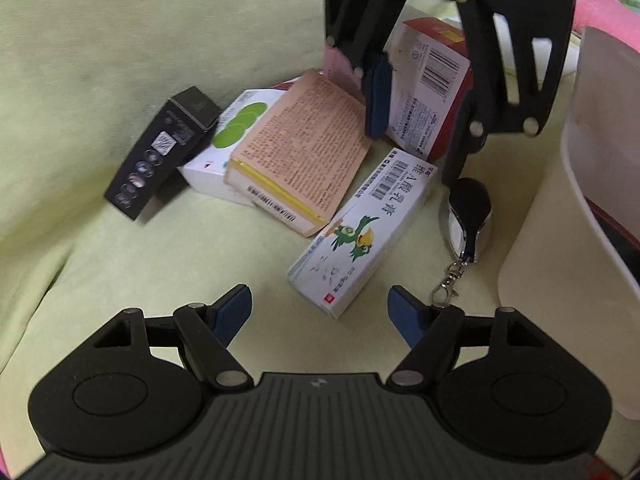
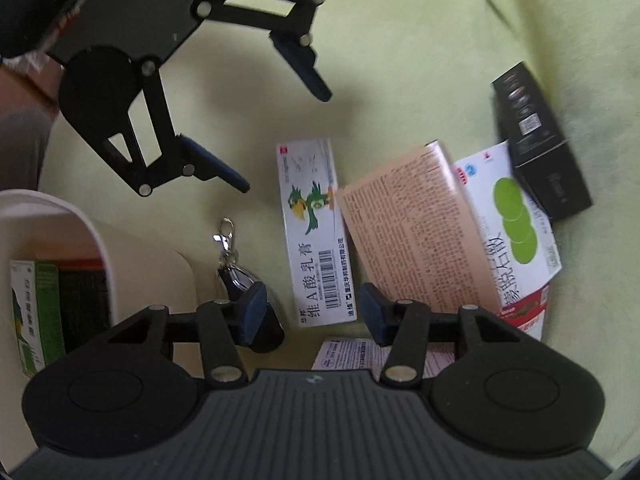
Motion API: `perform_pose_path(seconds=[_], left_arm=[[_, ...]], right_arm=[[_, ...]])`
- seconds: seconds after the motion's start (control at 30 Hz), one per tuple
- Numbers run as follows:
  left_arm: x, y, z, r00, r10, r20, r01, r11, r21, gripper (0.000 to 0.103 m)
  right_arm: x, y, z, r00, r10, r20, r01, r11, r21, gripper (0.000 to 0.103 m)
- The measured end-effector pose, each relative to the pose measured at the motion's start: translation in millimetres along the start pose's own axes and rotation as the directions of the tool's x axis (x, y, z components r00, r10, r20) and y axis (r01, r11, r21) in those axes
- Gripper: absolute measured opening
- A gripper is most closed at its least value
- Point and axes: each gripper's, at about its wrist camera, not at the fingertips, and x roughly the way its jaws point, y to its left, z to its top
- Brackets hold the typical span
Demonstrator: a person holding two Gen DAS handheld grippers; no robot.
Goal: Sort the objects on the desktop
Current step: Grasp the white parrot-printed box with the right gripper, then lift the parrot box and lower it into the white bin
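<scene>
**Five boxes and a key fob left to sort**

Several cartons lie mid-frame in the left wrist view: black box [image 1: 162,152], green-dot box [image 1: 236,128], peach box [image 1: 304,148], parrot ointment box [image 1: 360,232], then key fob [image 1: 466,216] and white bin [image 1: 568,208] at right. Approach the ointment box squarely across its narrow sides. Left gripper [image 1: 320,312] gapes empty; right gripper [image 1: 420,120] spread wide around the red-and-white box [image 1: 432,92], not visibly clamping.

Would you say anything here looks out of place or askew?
Yes: the boxes lie in a loose heap. The black box leans tilted on the green-dot box, and the peach box overlaps it. A key fob sits among them.
</scene>
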Motion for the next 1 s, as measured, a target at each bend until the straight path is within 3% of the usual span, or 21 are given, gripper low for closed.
perform_pose_path(seconds=[0.23,0.3,0.37,0.63,1.0], left_arm=[[10.8,8.0,1.1,0.999,-0.046,-0.01,0.046,0.999,0.004,0.061],[15.6,9.0,-0.2,0.998,-0.055,-0.02,0.055,0.998,0.007,0.042],[19.0,10.0,-1.8,0.998,-0.063,-0.022,0.063,0.998,-0.003,0.04],[9.8,12.1,-5.8,0.998,-0.056,-0.001,0.056,0.998,-0.038,0.028],[-45.4,11.1,6.1,0.999,0.005,0.046,-0.003,0.999,-0.052,0.027]], right_arm=[[28.3,-1.9,5.6,0.996,-0.015,-0.093,0.014,1.0,-0.008,0.042],[35.4,-1.0,4.9,0.994,-0.022,-0.106,0.021,1.0,-0.014,0.041],[38.5,-0.3,3.5,0.995,-0.021,-0.099,0.02,1.0,-0.012,0.034],[17.9,5.5,-7.7,0.999,-0.038,-0.034,0.037,0.999,-0.031,0.034],[-49.8,27.2,-11.6,0.993,-0.107,0.058,0.109,0.993,-0.039,0.034]])
